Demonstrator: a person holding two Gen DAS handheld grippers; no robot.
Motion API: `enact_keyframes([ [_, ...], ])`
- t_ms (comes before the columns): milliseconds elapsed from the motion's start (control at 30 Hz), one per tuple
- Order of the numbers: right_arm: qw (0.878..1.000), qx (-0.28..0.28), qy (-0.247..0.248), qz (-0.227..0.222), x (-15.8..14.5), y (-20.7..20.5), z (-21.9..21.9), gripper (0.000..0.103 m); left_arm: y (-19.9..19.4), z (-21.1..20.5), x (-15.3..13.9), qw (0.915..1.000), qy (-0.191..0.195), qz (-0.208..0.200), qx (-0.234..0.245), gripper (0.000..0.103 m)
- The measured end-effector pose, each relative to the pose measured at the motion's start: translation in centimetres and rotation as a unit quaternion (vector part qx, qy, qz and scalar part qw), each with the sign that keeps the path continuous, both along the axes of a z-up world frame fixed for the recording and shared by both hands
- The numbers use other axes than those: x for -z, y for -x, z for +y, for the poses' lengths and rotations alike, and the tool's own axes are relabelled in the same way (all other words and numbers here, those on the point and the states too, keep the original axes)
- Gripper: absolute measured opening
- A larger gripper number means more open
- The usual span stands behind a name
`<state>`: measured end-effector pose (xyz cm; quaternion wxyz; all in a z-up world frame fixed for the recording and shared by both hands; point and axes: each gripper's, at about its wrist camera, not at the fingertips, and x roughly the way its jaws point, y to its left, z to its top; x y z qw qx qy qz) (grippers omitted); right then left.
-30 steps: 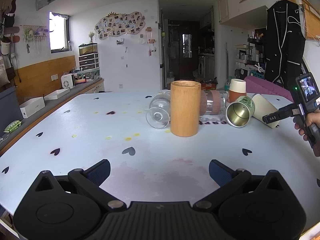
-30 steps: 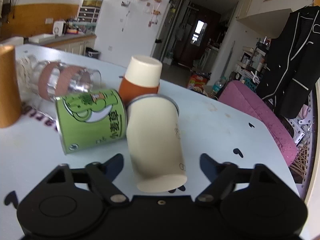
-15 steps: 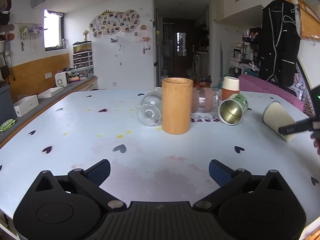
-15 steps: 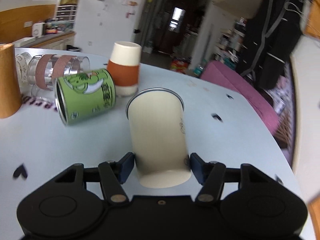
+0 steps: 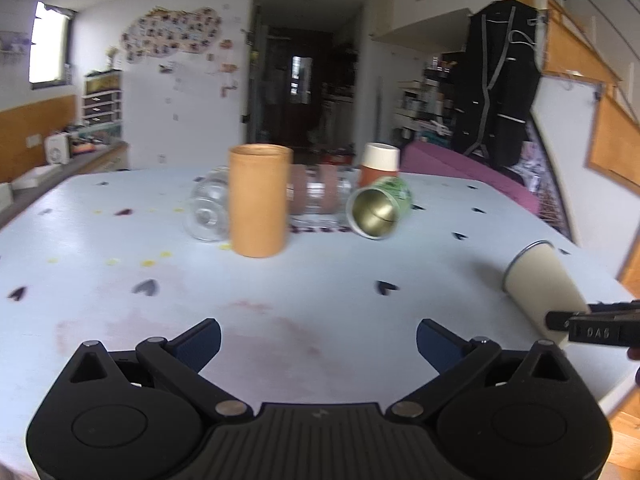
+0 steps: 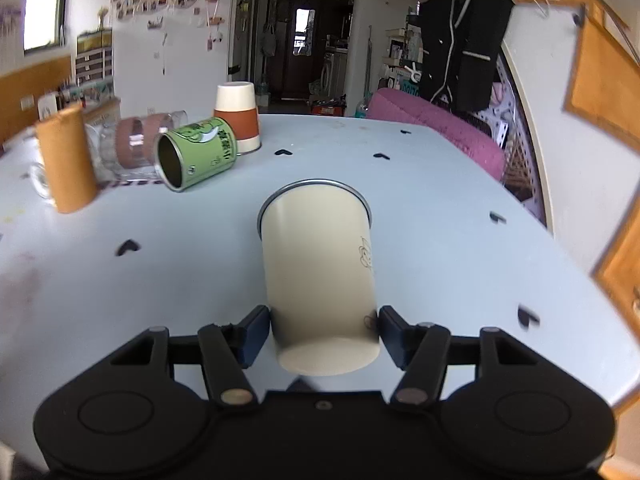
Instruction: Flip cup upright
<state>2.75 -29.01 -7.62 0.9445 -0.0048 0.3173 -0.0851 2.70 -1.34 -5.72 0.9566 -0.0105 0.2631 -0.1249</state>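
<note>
A cream cup (image 6: 320, 264) with a metal rim is held on its side in my right gripper (image 6: 324, 330), base toward the camera and mouth pointing away, lifted off the white table (image 6: 440, 208). The gripper is shut on the cup near its base. In the left wrist view the same cup (image 5: 538, 280) shows at the right, tilted mouth up-left, with the right gripper's finger (image 5: 588, 326) across it. My left gripper (image 5: 318, 342) is open and empty, low over the near table.
A tan upright cylinder (image 5: 258, 200), a glass on its side (image 5: 208, 208), a clear jar with brown bands (image 5: 316, 196), a green tin on its side (image 5: 380, 208) and an upside-down orange-and-cream cup (image 5: 378, 164) stand at the table's far middle. A purple seat (image 6: 440, 136) lies beyond.
My right gripper closed on the cream cup, lifted it off the table and carried it right and nearer, away from the green tin. The left gripper stayed open.
</note>
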Motion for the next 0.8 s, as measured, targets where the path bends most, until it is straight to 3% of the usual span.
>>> enact_keyframes([
  [200, 1.000, -0.001, -0.015, -0.009, -0.1, 2.5, 0.0, 0.060, -1.3, -2.5, -0.6, 0.9923, 0.072, 0.028, 0.096, 0.098],
  [400, 0.999, 0.002, -0.036, -0.028, 0.2, 3.4, -0.5, 0.060, -5.2, -8.2, -0.7, 0.9705, 0.126, 0.098, 0.180, 0.087],
  [500, 0.998, 0.005, -0.042, -0.037, 0.4, 3.9, -0.7, 0.060, -7.3, -10.6, 0.0, 0.9509, 0.175, 0.148, 0.208, 0.086],
  [667, 0.998, 0.004, -0.047, -0.047, 0.7, 4.2, -0.7, 0.059, -11.0, -13.8, 2.7, 0.8907, 0.282, 0.265, 0.239, 0.086],
  [733, 0.997, 0.004, -0.053, -0.050, 0.8, 4.3, -1.0, 0.059, -11.8, -14.8, 3.6, 0.8826, 0.294, 0.284, 0.233, 0.086],
  [800, 0.997, 0.003, -0.060, -0.052, 0.8, 4.4, -1.2, 0.059, -12.4, -15.7, 4.0, 0.8851, 0.289, 0.287, 0.226, 0.086],
])
